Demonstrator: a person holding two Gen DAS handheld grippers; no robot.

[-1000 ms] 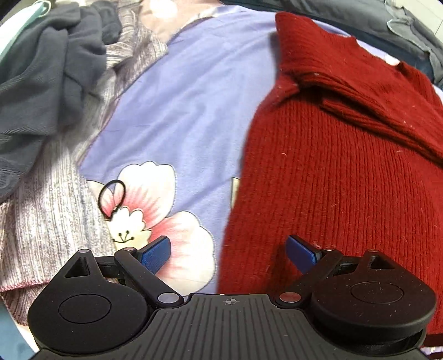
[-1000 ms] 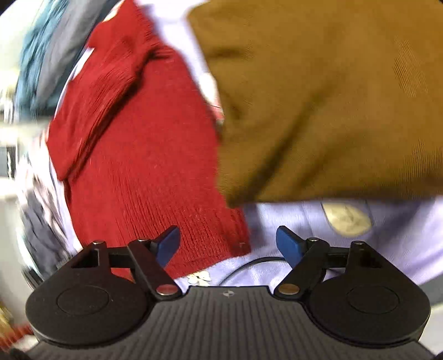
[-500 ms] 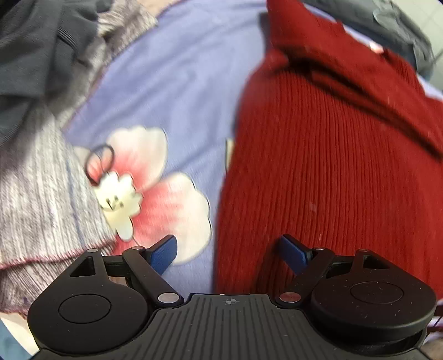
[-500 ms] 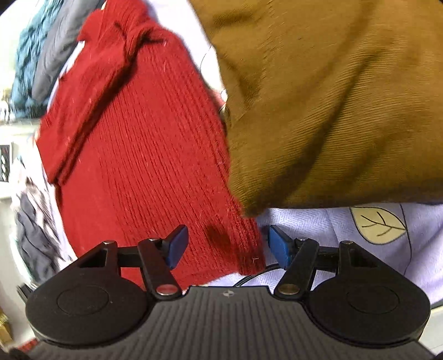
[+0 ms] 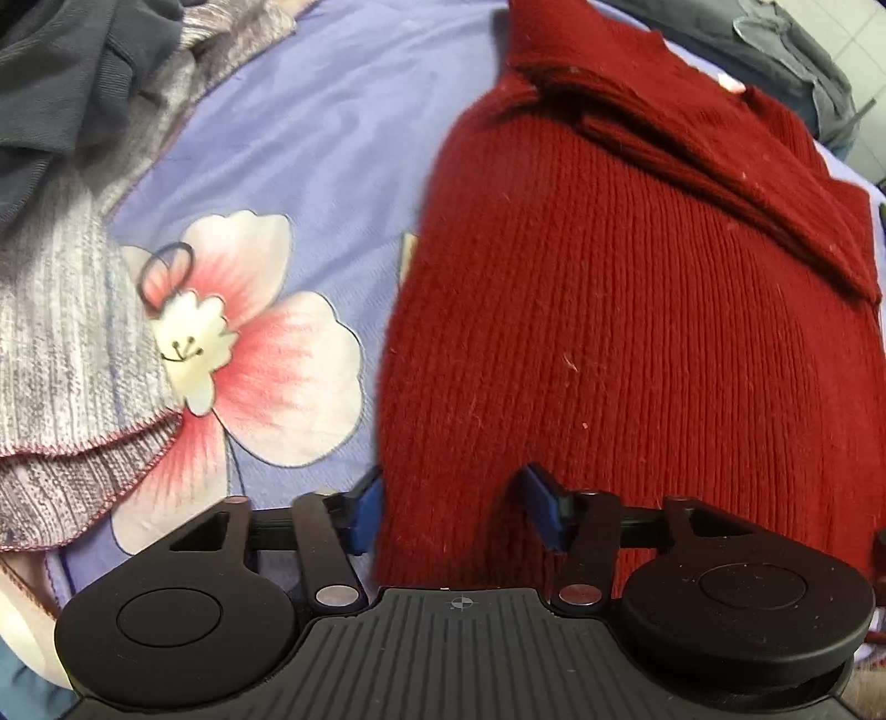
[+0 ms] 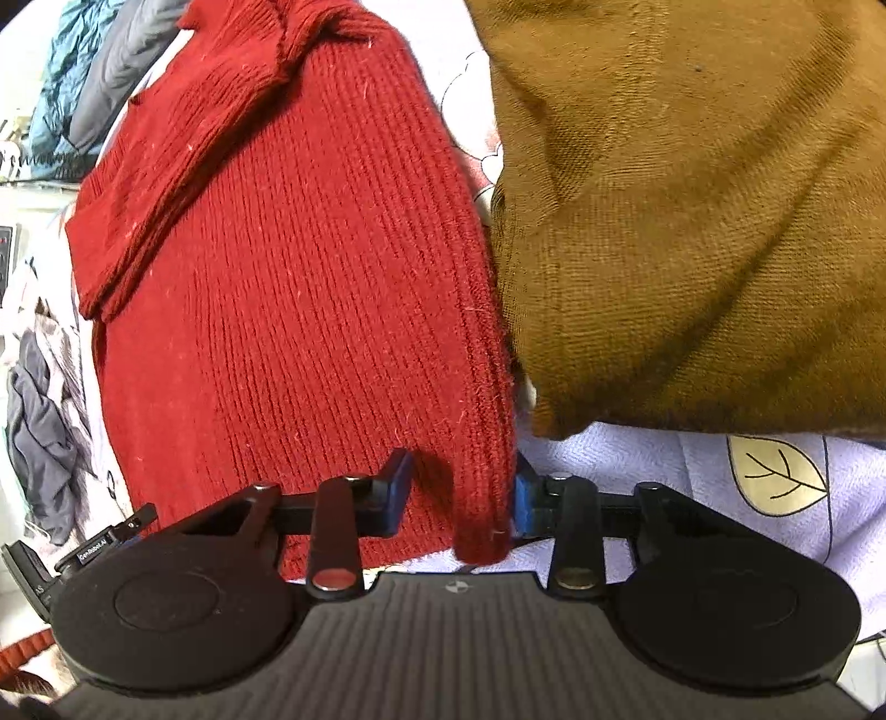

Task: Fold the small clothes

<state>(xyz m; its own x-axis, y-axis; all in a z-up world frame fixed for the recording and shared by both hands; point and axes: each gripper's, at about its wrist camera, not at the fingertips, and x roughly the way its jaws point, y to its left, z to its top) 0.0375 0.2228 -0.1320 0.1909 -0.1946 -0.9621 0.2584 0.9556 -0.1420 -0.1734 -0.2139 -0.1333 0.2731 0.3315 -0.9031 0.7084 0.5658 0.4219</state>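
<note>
A dark red ribbed knit sweater [image 5: 637, 332] lies flat on a lilac flowered bedsheet [image 5: 332, 127], its sleeve folded across the top. It also shows in the right wrist view [image 6: 299, 288]. My left gripper [image 5: 451, 509] is open, its blue fingers straddling the sweater's near left hem corner. My right gripper [image 6: 459, 498] is open but narrowed, its fingers either side of the sweater's near right hem corner, which bunches up between them.
A brown folded garment [image 6: 692, 210] lies right of the sweater, touching its edge. A grey striped knit [image 5: 61, 354] and a dark grey garment [image 5: 66, 83] lie to the left. More grey clothing [image 5: 786, 50] sits at the far side.
Both grippers moved forward onto the sweater's near hem. Their fingers have narrowed around the left and right hem corners, and the right corner now bunches between the fingers.
</note>
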